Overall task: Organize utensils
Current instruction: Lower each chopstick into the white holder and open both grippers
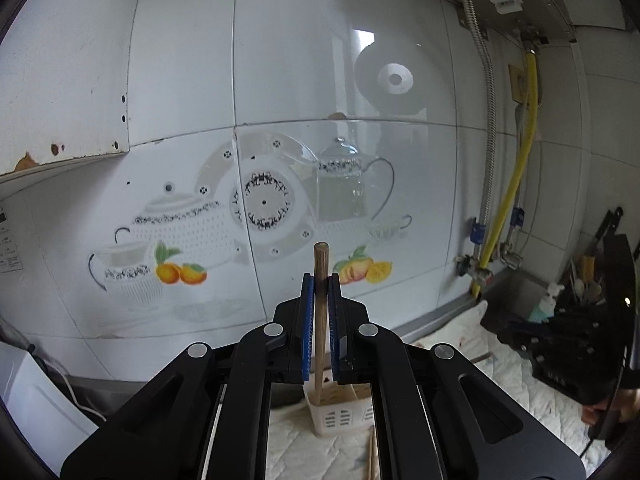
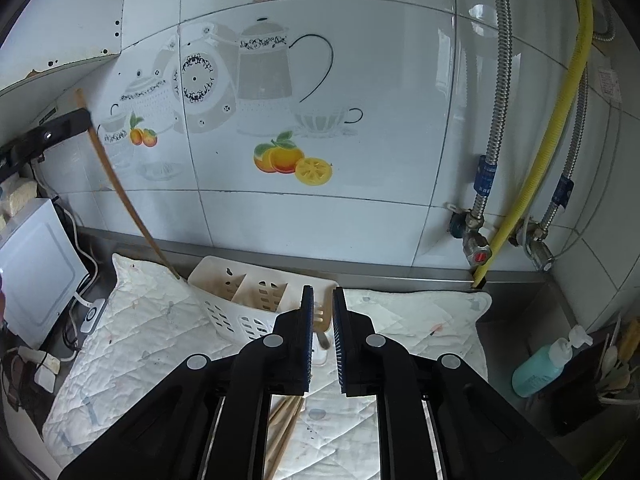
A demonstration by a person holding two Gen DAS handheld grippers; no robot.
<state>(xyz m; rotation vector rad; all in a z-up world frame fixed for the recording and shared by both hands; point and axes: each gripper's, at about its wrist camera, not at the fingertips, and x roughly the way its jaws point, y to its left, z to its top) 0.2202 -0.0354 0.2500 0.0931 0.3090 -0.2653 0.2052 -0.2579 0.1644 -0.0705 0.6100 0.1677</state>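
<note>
Left tongs [image 1: 320, 280] pinch a wooden chopstick [image 1: 320, 320] upright above the white utensil holder [image 2: 256, 300]; right tongs [image 2: 320, 296] stand slightly spread, empty, just before that holder

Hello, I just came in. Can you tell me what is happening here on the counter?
A person is sorting utensils with a hand-held claw in each hand. The left claw is shut on a wooden chopstick, held upright, its lower end at the white utensil holder, which lies on a quilted cloth. The right claw is slightly open and grips nothing; a fork lies just ahead of it. More chopsticks lie on the cloth.
</note>
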